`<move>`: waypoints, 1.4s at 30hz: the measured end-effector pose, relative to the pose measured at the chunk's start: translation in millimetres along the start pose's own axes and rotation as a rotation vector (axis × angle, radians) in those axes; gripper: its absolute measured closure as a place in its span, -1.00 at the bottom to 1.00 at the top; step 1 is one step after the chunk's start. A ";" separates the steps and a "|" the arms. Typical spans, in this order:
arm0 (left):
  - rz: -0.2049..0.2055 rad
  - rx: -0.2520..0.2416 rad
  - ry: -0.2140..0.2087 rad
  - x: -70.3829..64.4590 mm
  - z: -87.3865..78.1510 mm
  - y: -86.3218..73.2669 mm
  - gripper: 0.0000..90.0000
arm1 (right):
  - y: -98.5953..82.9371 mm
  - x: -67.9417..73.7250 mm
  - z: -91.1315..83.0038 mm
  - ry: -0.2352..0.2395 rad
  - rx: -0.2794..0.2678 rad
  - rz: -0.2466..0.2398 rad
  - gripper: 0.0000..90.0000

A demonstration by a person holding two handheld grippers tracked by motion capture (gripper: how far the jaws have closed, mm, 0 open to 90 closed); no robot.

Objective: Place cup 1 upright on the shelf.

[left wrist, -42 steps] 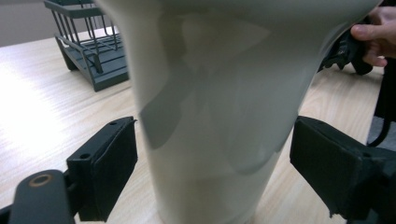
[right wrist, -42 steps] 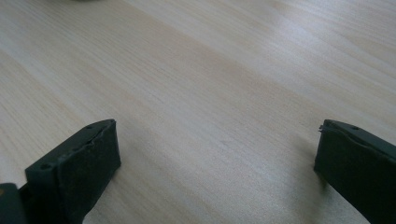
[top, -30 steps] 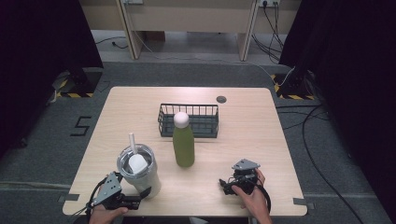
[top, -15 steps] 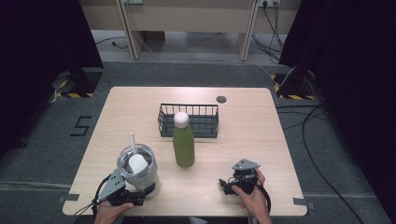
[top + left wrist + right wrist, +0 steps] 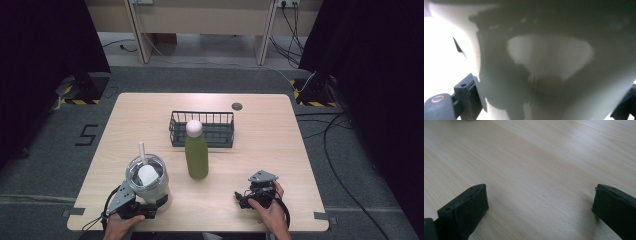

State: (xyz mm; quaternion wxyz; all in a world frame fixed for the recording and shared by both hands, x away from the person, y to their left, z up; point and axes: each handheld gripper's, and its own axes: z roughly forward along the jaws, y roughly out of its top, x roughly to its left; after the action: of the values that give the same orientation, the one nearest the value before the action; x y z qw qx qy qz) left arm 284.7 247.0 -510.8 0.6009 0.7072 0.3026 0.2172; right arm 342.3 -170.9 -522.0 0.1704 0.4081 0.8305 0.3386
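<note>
A steel tumbler with a clear lid and a white straw stands at the table's front left. My left gripper is low at its base, open wide, with one jaw on either side of the cup. In the left gripper view the tumbler's pale wall is very close and blurred between the jaws. My right gripper rests open at the front right, over bare wood, with nothing between its jaws. A green bottle with a white cap stands upright mid-table between the two grippers.
A black wire basket sits behind the bottle. A small dark round disc lies near the table's far edge. Cables run over the floor at the right of the table.
My left gripper has slid forward to the tumbler's base and now has the cup between its jaws. The right gripper, the bottle and the tumbler have not moved.
</note>
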 end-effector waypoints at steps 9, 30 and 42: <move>0.004 -0.008 0.001 -0.1 0.0 -0.3 -0.77 | 0.0 -0.1 0.0 0.000 0.000 -0.001 -0.99; -0.028 0.003 0.006 12.2 3.0 10.5 -0.76 | 0.0 0.0 0.0 0.000 0.000 -0.001 -0.99; -0.014 0.001 0.012 29.9 12.6 31.6 -0.76 | 0.0 0.0 0.0 0.000 0.000 0.000 -0.99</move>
State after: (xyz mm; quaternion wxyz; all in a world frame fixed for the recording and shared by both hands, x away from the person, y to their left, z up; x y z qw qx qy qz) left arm 320.0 255.5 -483.8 0.6003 0.7039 0.3115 0.2172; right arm 342.3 -170.9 -522.0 0.1704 0.4079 0.8306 0.3386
